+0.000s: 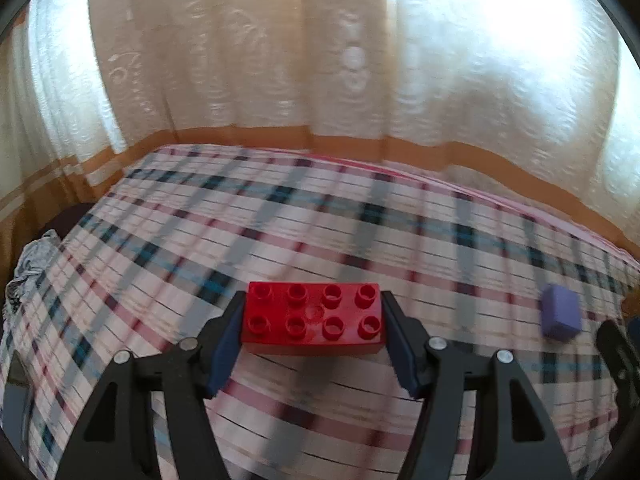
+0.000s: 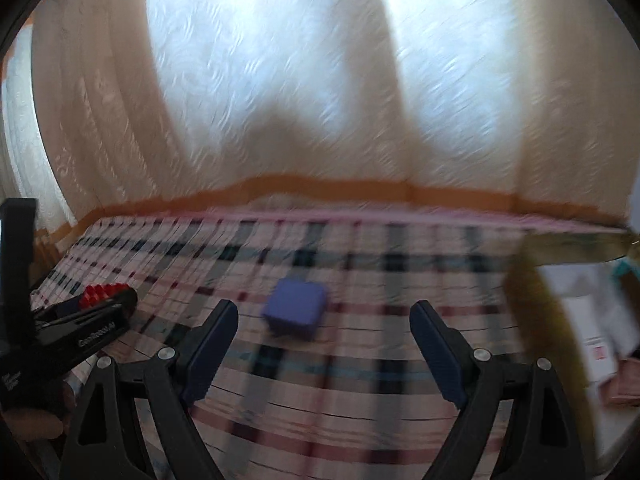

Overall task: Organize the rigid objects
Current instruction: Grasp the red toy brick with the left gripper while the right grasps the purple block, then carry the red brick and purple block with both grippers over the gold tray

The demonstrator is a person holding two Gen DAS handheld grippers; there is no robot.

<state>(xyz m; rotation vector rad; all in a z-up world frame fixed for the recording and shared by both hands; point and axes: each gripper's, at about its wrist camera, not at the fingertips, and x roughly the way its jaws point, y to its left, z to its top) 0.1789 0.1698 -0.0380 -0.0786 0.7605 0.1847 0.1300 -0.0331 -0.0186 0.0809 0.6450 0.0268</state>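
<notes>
My left gripper [image 1: 314, 304] is shut on a red studded brick [image 1: 314, 318] and holds it by its short ends above the plaid cloth [image 1: 280, 216]. The brick's studs [image 2: 100, 293] also show at the left of the right wrist view, inside the left gripper. A purple block [image 1: 560, 312] lies on the cloth to the right. In the right wrist view the purple block [image 2: 296, 308] lies just ahead of my right gripper [image 2: 324, 312], which is open and empty, the block slightly left of centre between the fingers.
Cream curtains [image 1: 280, 60] with an orange band hang behind the table. A yellow-rimmed box [image 2: 560, 300] holding white items stands at the right. A crumpled grey cloth [image 1: 28, 264] lies at the left edge.
</notes>
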